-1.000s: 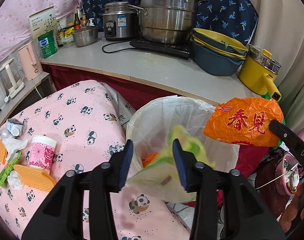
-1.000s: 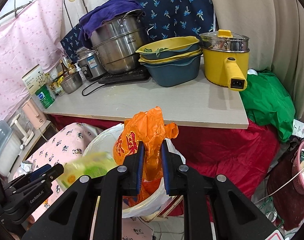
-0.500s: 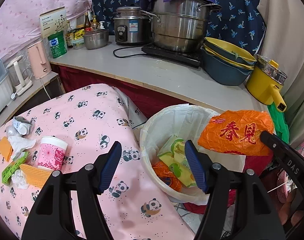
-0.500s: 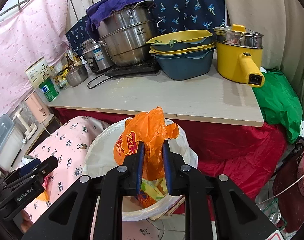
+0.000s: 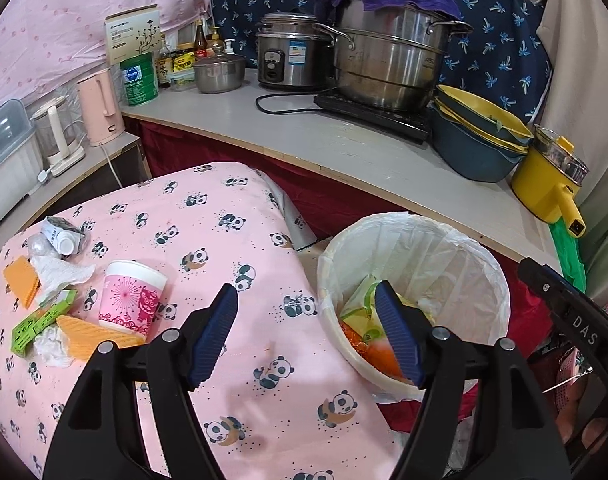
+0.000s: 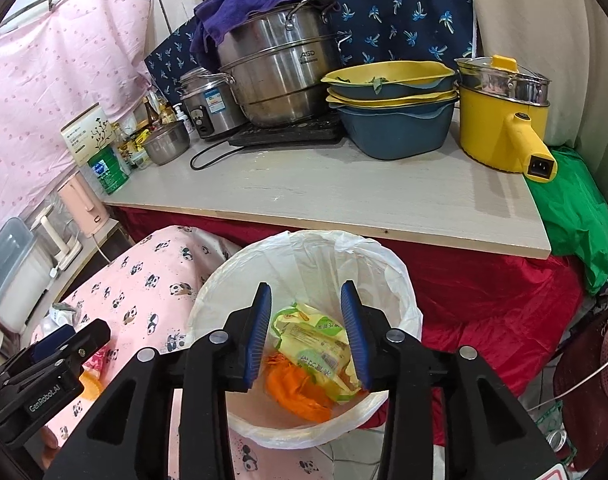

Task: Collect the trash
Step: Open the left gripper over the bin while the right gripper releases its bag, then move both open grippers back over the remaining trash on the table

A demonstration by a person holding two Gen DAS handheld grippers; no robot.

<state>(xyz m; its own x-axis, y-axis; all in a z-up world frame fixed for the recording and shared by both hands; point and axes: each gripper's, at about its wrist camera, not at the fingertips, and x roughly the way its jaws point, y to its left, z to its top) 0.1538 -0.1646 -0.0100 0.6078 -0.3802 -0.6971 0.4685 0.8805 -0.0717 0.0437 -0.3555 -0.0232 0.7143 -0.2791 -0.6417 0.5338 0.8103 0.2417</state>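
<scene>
Panda-print tablecloth [image 5: 232, 220] beside lined bin [image 6: 400, 280]; both grippers, left [image 5: 306, 336] and right [image 6: 306, 334], just opened, empty

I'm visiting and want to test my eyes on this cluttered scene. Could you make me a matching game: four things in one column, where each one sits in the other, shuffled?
Things:
1. pink paper cup
2. yellow-green snack wrapper
3. purple towel
4. green tin

Places:
A. draped over the big steel steamer pot
B. inside the white-lined trash bin
C. on the counter, in front of a white carton
D. on the panda-print cloth, among tissues

Pairs: 1-D, 2-B, 3-A, 4-C
</scene>
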